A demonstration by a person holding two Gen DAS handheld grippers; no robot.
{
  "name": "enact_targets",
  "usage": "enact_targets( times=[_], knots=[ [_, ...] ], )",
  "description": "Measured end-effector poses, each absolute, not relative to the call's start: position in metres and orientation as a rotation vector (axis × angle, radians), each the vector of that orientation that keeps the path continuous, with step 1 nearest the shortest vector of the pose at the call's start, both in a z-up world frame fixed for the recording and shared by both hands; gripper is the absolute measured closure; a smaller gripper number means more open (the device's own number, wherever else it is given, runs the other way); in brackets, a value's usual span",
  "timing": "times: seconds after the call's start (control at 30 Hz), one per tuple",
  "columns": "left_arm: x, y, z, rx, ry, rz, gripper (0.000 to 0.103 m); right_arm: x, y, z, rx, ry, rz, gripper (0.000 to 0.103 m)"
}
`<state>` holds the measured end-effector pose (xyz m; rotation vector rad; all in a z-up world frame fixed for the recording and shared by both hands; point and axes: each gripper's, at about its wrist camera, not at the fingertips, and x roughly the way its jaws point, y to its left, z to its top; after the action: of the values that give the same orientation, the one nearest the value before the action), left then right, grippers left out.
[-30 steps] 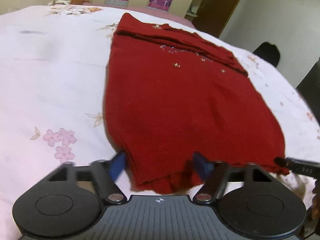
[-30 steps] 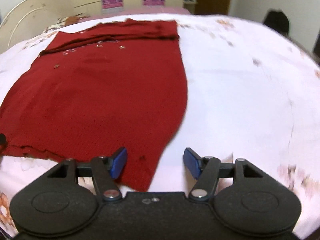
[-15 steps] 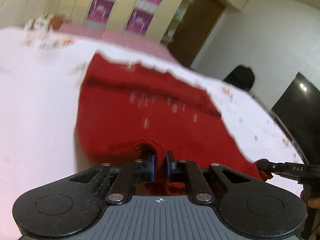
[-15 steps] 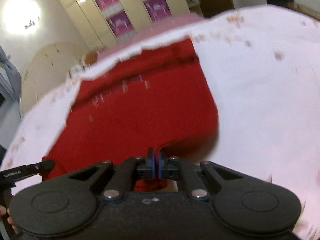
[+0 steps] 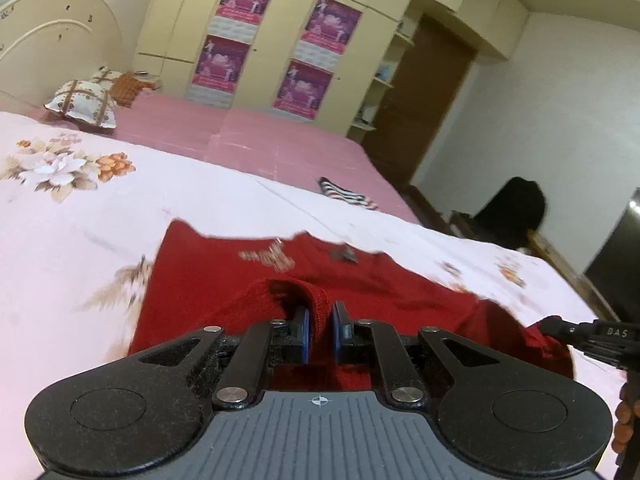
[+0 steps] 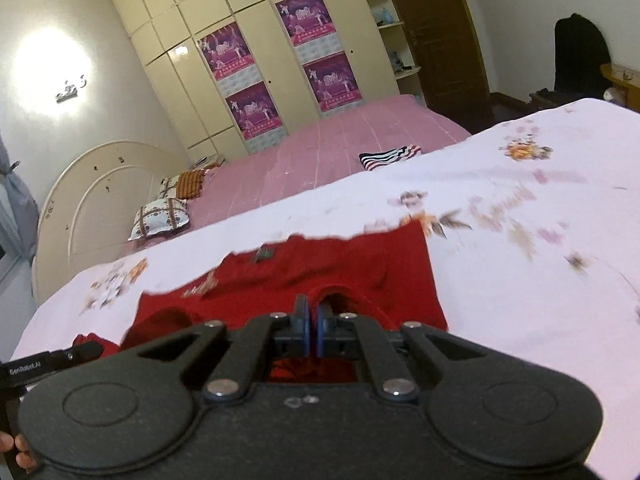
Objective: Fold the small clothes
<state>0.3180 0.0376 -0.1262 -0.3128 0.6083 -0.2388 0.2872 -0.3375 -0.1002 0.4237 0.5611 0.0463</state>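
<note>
A red knit garment (image 5: 224, 280) lies on the white floral bedsheet (image 5: 80, 216); it also shows in the right wrist view (image 6: 360, 272). My left gripper (image 5: 320, 330) is shut on the garment's near hem at its left corner and holds it raised. My right gripper (image 6: 311, 330) is shut on the hem at the right corner, also lifted. The hem hangs between the two grippers. The right gripper's tip (image 5: 560, 326) shows in the left wrist view. The garment's far part with small sparkly decorations (image 5: 272, 258) rests on the bed.
A folded striped cloth (image 6: 390, 156) lies beyond the garment on the pink sheet (image 6: 340, 136). Pillows (image 5: 86, 100) sit by the cream headboard (image 5: 60, 40). A wardrobe with posters (image 5: 280, 48), a brown door (image 5: 424, 100) and a dark chair (image 5: 516, 212) stand behind.
Both grippers closed on the near hem corners, then lifted them and carried them forward toward the garment's far edge. The views tilted up to show the room.
</note>
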Motion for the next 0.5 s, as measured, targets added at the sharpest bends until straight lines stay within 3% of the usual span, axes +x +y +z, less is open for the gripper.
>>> enact_targets(
  times=[0.37, 0.5],
  knots=[
    [0.436, 0.022, -0.166, -0.334, 0.661, -0.119, 0.092, 0.397, -0.364, -0.141, 0.496, 0.602, 0.002, 0.099],
    [0.463, 0.026, -0.176, -0.369, 0.712, -0.085, 0.089, 0.418, -0.373, -0.155, 0.501, 0.627, -0.082, 0.081]
  ],
)
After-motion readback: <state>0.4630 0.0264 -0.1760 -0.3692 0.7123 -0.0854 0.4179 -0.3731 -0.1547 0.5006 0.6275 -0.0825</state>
